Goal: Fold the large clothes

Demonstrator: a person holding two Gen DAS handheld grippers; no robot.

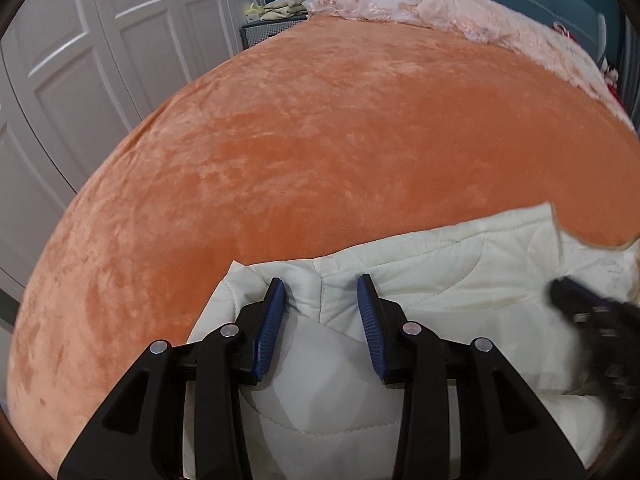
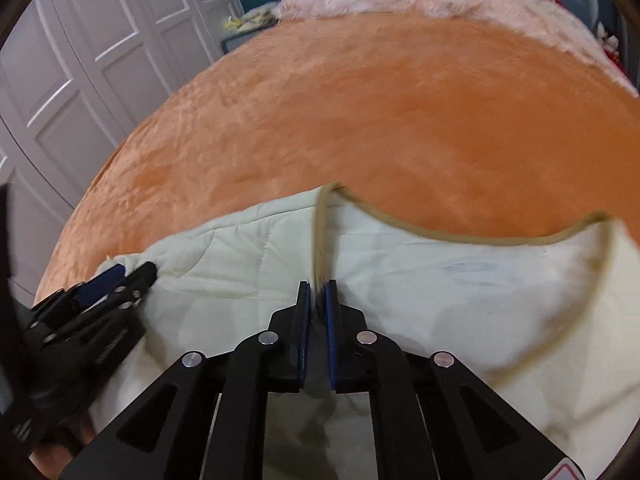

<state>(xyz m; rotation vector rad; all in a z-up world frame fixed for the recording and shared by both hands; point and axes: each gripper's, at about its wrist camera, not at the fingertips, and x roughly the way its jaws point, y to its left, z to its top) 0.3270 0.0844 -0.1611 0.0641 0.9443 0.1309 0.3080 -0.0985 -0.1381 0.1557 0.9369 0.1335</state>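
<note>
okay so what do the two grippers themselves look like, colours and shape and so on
Both look alike: the left gripper and right gripper are matte black plastic, with angular arms bearing triangular cut-outs and round silver pivot pins. The fingers carry ribbed blue pads. A red-and-white marking sits on the right gripper's lower edge. No cables or sleeves show.

Bedroom — bed (image 1: 320,128); wardrobe doors (image 1: 80,60)

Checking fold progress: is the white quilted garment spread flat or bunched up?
Bunched: the white quilted garment lies creased and overlapped at the orange bedspread's near edge.
</note>
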